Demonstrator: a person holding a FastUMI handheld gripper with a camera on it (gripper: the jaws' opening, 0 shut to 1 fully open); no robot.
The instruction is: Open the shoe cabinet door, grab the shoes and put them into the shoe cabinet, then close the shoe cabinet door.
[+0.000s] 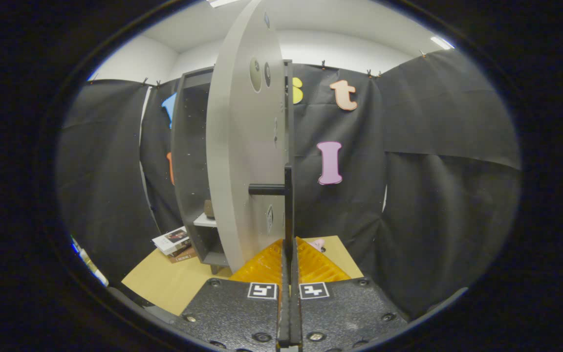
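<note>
The gripper (290, 261) has a black, rough-textured body split into two blocks, each dotted with round dark screws near its corners and rear edge. Each block carries a small white square tag with a black pattern, set just behind the fingers. The two translucent orange ribbed fingers (267, 264) taper forward, pressed close with a thin black strip running between them.

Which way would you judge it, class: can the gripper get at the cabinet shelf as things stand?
Probably not directly. The gripper is closed on the door's edge, and the open door stands between it and the shelf inside the cabinet.
</note>
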